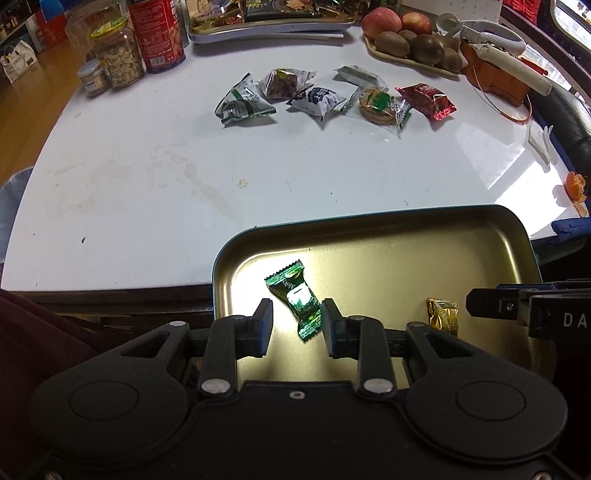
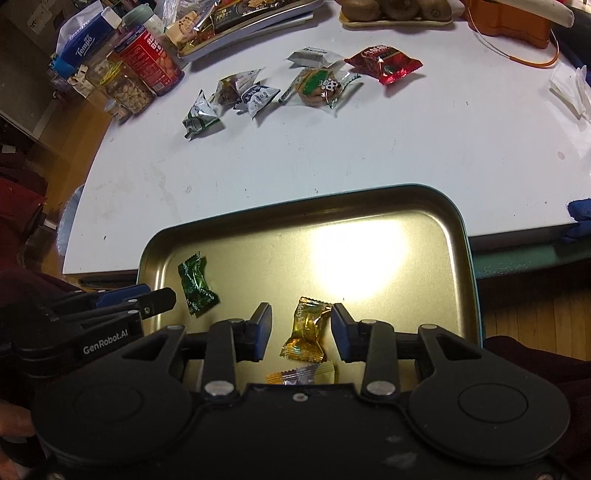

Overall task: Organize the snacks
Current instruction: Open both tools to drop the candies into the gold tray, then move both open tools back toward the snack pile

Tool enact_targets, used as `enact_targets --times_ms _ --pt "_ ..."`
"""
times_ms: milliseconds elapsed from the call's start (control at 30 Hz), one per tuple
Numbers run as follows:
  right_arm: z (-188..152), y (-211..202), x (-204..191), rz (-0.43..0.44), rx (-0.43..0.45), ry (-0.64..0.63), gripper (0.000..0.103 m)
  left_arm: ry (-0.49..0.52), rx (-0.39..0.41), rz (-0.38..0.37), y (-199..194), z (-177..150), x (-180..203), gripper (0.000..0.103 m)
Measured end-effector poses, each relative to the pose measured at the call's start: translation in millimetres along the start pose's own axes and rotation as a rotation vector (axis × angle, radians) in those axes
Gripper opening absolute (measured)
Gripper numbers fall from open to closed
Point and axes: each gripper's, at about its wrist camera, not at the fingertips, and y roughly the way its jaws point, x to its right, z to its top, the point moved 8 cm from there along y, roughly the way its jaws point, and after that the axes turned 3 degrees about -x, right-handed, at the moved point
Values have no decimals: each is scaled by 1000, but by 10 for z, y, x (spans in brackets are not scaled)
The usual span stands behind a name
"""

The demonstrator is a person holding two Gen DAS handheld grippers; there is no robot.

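A gold metal tray [image 1: 424, 225] [image 2: 369, 201] sticks out over the near edge of the white table. In it lie a green wrapped candy [image 1: 297, 295] [image 2: 195, 286], a gold wrapped candy [image 2: 308, 330] [image 1: 443, 314] and a third orange-and-silver candy [image 2: 301, 374]. My left gripper [image 1: 297, 319] is open, its jaws on either side of the green candy's lower end. My right gripper [image 2: 301, 326] is open, its jaws on either side of the gold candy. Several wrapped snacks lie in a row on the table, among them a green-white packet [image 1: 242, 103] [image 2: 201, 116], a biscuit pack [image 1: 378, 105] [image 2: 317, 88] and a red packet [image 1: 426, 99] [image 2: 384, 62].
A red can [image 1: 157, 33] [image 2: 149, 61] and a jar of nuts [image 1: 118, 59] [image 2: 129, 88] stand at the far left. A tray of snacks [image 1: 269, 22] [image 2: 236, 22] is at the back. A plate of kiwis and apples [image 1: 410, 44] and an orange box [image 1: 495, 74] sit far right.
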Motion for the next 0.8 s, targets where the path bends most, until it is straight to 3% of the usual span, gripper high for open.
enact_targets --times_ms 267,500,800 --pt "188 -69 4 20 30 22 39 5 37 19 -45 185 -57 38" --pt "413 -23 14 26 38 43 39 -73 47 -3 -5 477 -308 38" --pt "909 166 -152 40 30 20 41 -145 31 30 190 973 -675 38"
